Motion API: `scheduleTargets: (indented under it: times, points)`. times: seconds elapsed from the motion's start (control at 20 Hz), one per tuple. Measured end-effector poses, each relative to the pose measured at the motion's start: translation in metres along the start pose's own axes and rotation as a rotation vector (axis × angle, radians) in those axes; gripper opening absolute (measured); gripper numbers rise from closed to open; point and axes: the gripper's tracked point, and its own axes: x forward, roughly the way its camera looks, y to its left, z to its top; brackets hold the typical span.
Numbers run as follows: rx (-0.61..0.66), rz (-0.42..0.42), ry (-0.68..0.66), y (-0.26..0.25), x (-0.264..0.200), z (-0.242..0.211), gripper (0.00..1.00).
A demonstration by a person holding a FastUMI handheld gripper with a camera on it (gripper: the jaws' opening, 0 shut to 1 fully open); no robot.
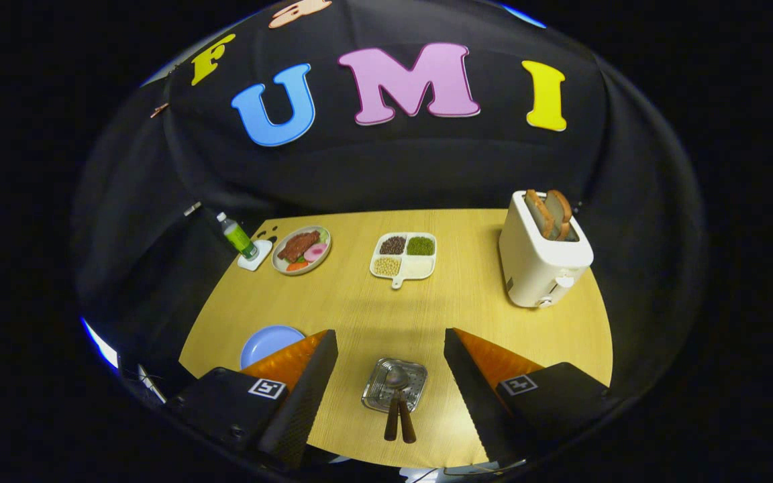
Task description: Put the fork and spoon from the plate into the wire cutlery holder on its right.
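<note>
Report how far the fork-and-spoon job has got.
Looks done: two brown-handled utensils, the fork and spoon as far as I can tell, stand together in the wire cutlery holder, and the visible part of the blue plate beside it is bare. In hand: nothing; the gripper is open, its fingers spread either side of the holder. Left: nothing obvious beyond pulling back.

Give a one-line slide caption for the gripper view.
Open claw above wire cutlery holder holding two utensils.
</note>
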Motion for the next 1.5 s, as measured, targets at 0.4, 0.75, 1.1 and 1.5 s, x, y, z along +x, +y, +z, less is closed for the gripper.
scheduleTargets:
  times: [0.4,0.75,1.1,1.5]
  points:
    - [-0.065,0.051,-0.204,0.008,-0.059,0.047,0.99]
    - [-0.109,0.129,-0.335,0.022,-0.079,0.066,0.99]
    - [-0.094,0.154,-0.388,0.019,-0.093,0.068,0.99]
    - [-0.097,0.139,-0.384,0.008,-0.099,0.066,0.99]
